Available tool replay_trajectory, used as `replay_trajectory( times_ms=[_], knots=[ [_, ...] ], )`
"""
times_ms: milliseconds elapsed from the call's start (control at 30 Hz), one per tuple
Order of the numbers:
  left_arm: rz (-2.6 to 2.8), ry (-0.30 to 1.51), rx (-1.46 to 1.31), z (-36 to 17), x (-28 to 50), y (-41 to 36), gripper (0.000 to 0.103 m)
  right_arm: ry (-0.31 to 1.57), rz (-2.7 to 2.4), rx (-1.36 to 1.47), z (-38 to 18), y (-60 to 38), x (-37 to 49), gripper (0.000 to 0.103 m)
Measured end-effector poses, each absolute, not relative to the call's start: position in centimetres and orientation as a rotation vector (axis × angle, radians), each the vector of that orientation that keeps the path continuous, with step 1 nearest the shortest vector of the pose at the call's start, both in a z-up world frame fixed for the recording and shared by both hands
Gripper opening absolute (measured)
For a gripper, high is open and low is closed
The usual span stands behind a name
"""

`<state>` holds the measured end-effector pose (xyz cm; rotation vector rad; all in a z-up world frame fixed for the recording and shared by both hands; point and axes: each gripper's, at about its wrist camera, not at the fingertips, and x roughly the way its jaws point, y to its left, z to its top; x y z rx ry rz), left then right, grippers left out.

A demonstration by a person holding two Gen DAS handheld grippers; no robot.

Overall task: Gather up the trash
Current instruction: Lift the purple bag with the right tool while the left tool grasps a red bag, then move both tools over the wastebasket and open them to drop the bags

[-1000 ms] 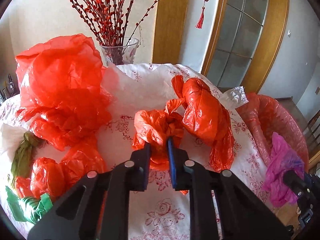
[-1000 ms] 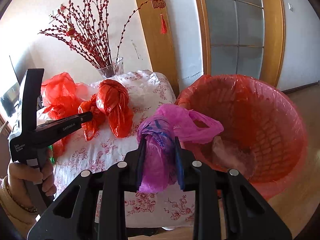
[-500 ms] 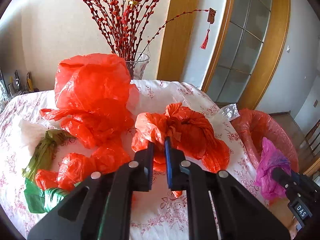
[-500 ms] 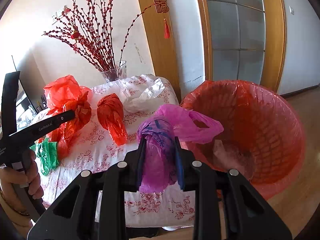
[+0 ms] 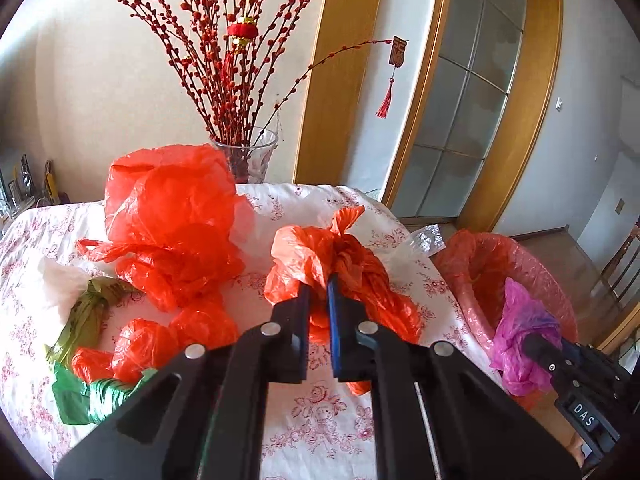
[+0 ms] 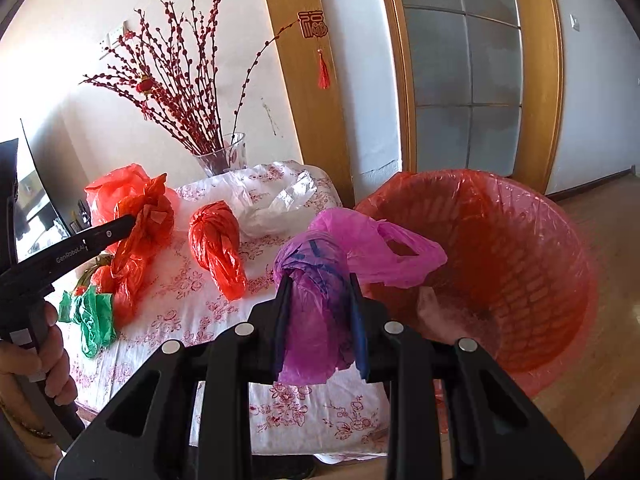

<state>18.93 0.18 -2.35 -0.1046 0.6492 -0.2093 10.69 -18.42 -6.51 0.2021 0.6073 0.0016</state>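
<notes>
L gripper [image 5: 319, 294] is pinching the orange bag [image 5: 340, 264] at its bunched neck; R gripper [image 6: 320, 304] is clamping the purple bag [image 6: 316, 300]. Both look light, floppy, slick.

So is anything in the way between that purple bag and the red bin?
Nothing visible. The purple bag, clamped in the right gripper, hangs beside the lined bin, whose open mouth faces it unobstructed.

We count two hand-held grippers: left [image 5: 319, 289], right [image 6: 319, 280]. One purple bag [image 6: 316, 312], one bin [image 6: 520, 264], one vase [image 6: 222, 156], one green bag [image 6: 94, 316], one white bag [image 6: 280, 204]. Red bags overlap, so no exact count.
</notes>
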Motion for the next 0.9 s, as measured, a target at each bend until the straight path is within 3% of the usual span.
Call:
replay_trajectory(
  times_ms=[900],
  knots=[
    [-0.568,0.593,-0.024,0.6,17.3,-15.8,0.009,0.480,-0.240,0.279,-3.1,-29.7,8.7,0.027]
  ],
)
